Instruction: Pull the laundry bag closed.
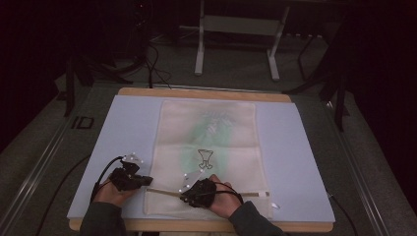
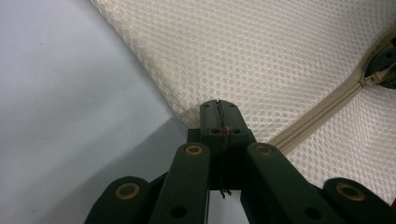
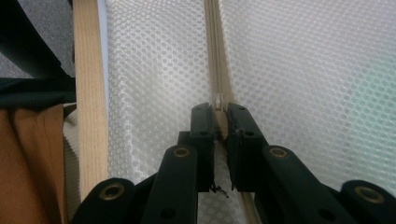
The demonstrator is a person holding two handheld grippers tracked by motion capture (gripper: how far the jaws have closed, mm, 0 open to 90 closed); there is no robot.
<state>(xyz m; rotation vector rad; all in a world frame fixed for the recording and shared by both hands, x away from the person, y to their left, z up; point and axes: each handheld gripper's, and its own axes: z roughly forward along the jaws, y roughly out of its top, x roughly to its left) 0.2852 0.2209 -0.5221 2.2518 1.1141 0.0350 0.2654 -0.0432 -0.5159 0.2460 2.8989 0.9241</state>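
My two grippers, left gripper (image 1: 146, 181) and right gripper (image 1: 183, 194): black, w/ grey three-cornered plates carrying white dots. Jaw links (image 2: 187, 182) matte dark, brass-ringed pivots (image 3: 181, 151), small screw holes. Black cables (image 1: 101, 173) trail back. Sleeves (image 1: 101, 220) dark grey-green.

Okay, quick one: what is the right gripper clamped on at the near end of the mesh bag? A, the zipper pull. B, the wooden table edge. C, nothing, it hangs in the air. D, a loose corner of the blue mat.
A: in the right gripper view the right gripper has its jaws pinched on the small pull of the zipper running along the mesh bag.
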